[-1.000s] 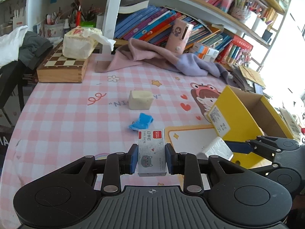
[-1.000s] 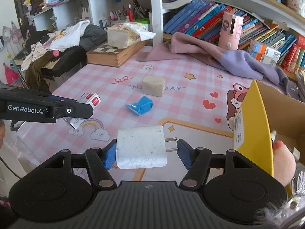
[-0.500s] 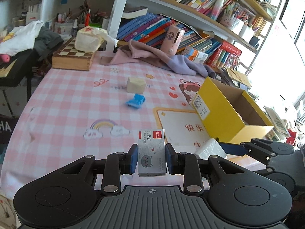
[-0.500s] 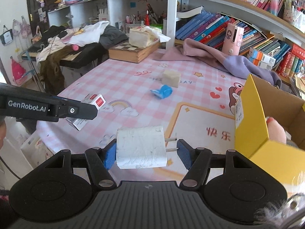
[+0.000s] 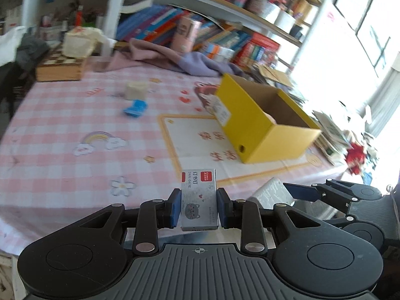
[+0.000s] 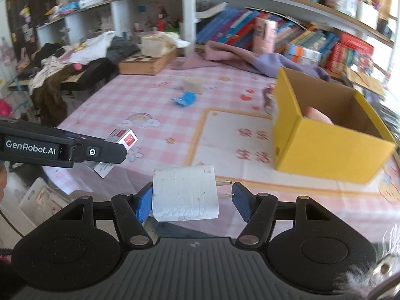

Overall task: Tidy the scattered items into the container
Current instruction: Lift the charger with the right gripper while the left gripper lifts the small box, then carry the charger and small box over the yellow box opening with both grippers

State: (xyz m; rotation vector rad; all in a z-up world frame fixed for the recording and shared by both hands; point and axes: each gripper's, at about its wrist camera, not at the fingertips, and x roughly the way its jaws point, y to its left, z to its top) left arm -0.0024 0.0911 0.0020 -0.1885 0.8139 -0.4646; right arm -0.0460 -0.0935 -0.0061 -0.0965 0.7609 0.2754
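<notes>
My left gripper [image 5: 198, 206] is shut on a small grey staple box [image 5: 198, 200] with a red label and holds it above the table's near edge. My right gripper [image 6: 192, 197] is shut on a white charger plug [image 6: 185, 193], its prongs pointing right. The right gripper also shows in the left wrist view [image 5: 287, 192], and the left one in the right wrist view [image 6: 110, 150]. The open yellow cardboard box [image 5: 252, 125] stands at the right of the table, with a pinkish item inside [image 6: 318, 115]. A beige block [image 5: 136, 90] and a blue wrapper [image 5: 135, 108] lie mid-table.
A pink checked cloth covers the table [image 5: 62, 115]. A pink-purple garment [image 5: 175, 60], a chessboard box [image 5: 60, 68] with a tissue pack, and bookshelves stand at the back. Clothes pile on a stand at the left [image 6: 62, 60]. Papers lie to the right of the box.
Both grippers have pulled back and risen from the table with their loads still held. The view has swung right, so the yellow box sits nearer the centre.
</notes>
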